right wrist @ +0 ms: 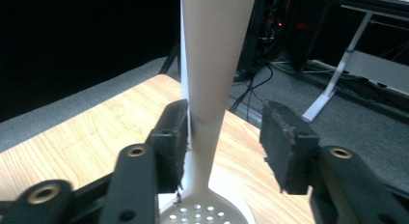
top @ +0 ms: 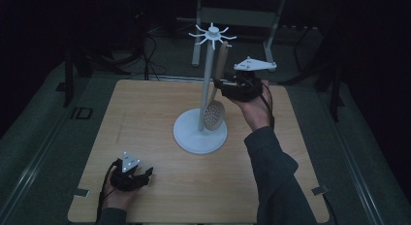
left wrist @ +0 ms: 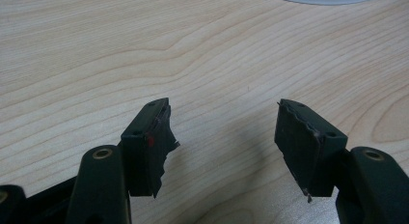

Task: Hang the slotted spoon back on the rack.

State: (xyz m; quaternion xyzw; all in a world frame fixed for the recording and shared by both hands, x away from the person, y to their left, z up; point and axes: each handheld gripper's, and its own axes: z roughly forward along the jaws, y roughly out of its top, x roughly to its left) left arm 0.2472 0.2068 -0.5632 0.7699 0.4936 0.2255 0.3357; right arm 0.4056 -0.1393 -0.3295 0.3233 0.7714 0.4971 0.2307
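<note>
One slotted spoon [top: 215,106] hangs head-down beside the white stand's [top: 200,133] pole, apparently already hooked, its handle between the right gripper's [right wrist: 224,132] spread jaws, one pad perhaps grazing it; the left gripper [left wrist: 222,137] rests open on the table [top: 145,123]; the hook itself is unclear.

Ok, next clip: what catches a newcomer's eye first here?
The white utensil stand with spoke hooks, mid-table, and the slotted spoon hanging beside its pole. The right gripper sits at the spoon's handle, jaws open around it, one pad against it. The left gripper rests open at the near left of the table.
</note>
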